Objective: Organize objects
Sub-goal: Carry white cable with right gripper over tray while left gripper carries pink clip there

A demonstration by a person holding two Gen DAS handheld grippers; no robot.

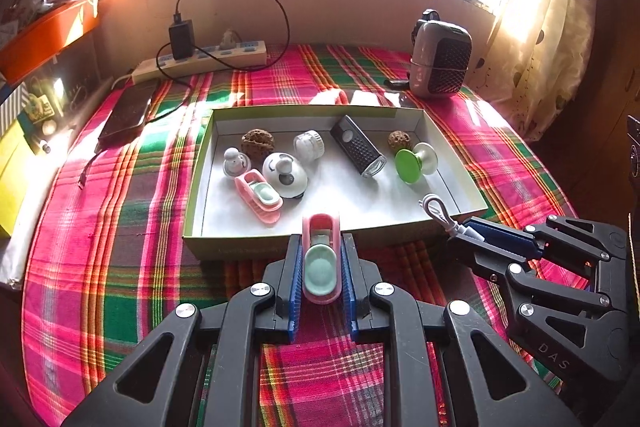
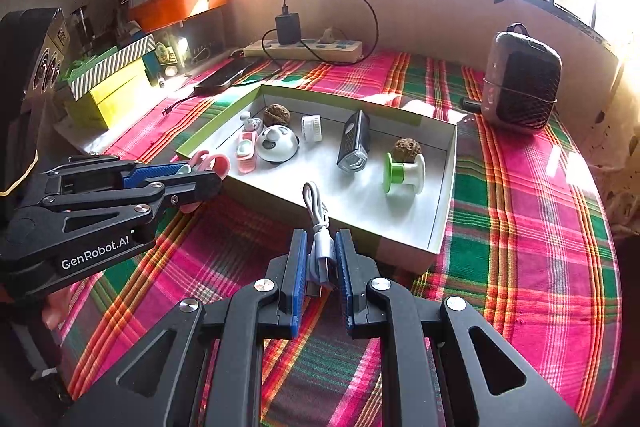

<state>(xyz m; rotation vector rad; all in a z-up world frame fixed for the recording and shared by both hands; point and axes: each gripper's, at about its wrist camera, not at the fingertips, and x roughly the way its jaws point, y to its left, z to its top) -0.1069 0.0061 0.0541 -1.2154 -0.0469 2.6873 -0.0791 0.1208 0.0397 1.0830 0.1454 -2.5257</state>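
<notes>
Left fingers (image 1: 321,259) clamp pink clip (image 1: 321,263); right fingers (image 2: 321,259) pinch white cable (image 2: 318,223), both near box (image 1: 280,241) front rim.

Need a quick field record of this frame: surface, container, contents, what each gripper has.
surface: round table under a pink-green plaid cloth
container: shallow open cardboard box with white inside
contents: pink-and-mint plastic clip, white round panda-face gadget, black ribbed bike light, green-and-white spool, two brown wrinkled walnuts, small clear jar
left gripper: jaws shut on a second pink-and-mint clip, at the box's near edge
right gripper: jaws shut on a coiled white USB cable
</notes>
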